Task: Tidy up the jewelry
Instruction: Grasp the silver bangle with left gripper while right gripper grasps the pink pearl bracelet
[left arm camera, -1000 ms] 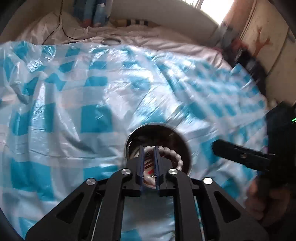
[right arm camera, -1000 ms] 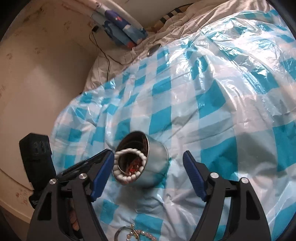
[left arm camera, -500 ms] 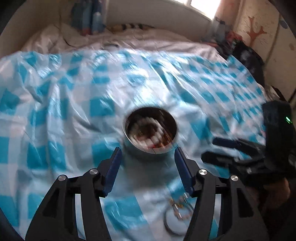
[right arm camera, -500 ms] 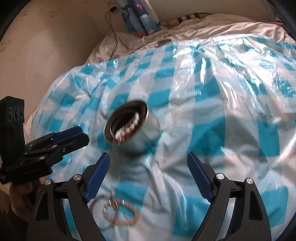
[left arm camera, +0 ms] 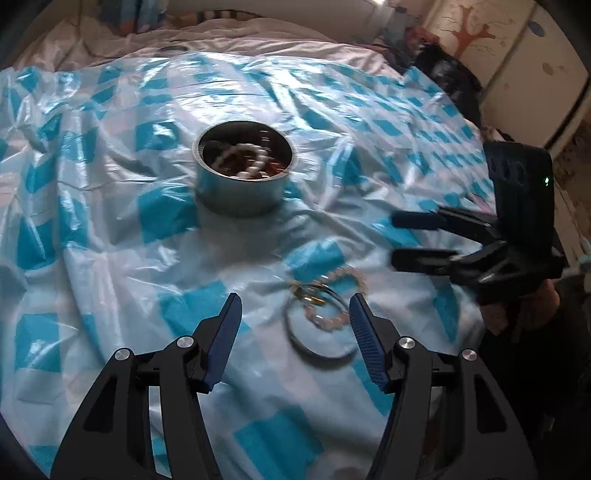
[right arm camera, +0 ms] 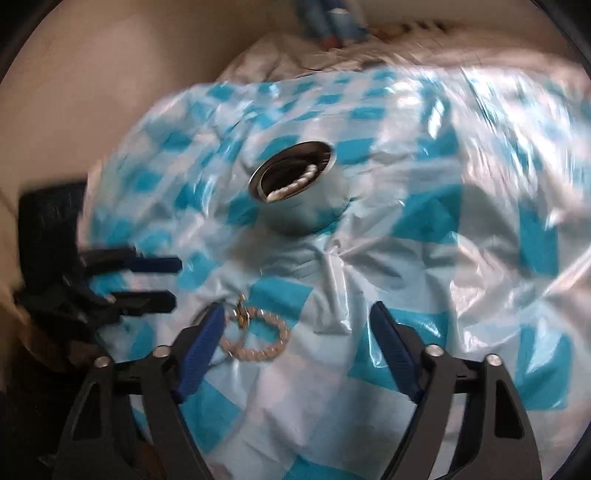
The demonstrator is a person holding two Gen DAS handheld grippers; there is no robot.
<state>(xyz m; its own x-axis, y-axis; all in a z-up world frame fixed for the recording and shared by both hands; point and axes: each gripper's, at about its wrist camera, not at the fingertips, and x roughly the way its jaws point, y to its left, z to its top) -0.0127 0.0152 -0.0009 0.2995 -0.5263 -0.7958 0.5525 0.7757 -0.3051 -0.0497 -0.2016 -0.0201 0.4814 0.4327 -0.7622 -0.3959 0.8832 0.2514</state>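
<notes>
A round metal tin [left arm camera: 243, 173] stands on the blue-and-white checked plastic sheet [left arm camera: 110, 229]; a white bead bracelet [left arm camera: 251, 158] and reddish pieces lie inside it. The tin also shows in the right wrist view [right arm camera: 299, 192]. A pale bead bracelet [left arm camera: 332, 299] with a gold clasp and a thin dark ring [left arm camera: 317, 347] lie on the sheet nearer to me. My left gripper [left arm camera: 295, 314] is open and empty, just short of them. My right gripper [right arm camera: 295, 325] is open and empty, with the bead bracelet [right arm camera: 258, 339] by its left finger.
The sheet covers a rumpled bed with white bedding [left arm camera: 221, 37] at the far end. A blue pack [right arm camera: 332, 22] leans on the far wall. A cabinet with a tree drawing [left arm camera: 476, 33] and dark clutter [left arm camera: 443, 70] stand at the right.
My left gripper let go of the white bracelet into the tin, opened and drew back. Both grippers pulled away from the tin toward the loose bracelet and ring.
</notes>
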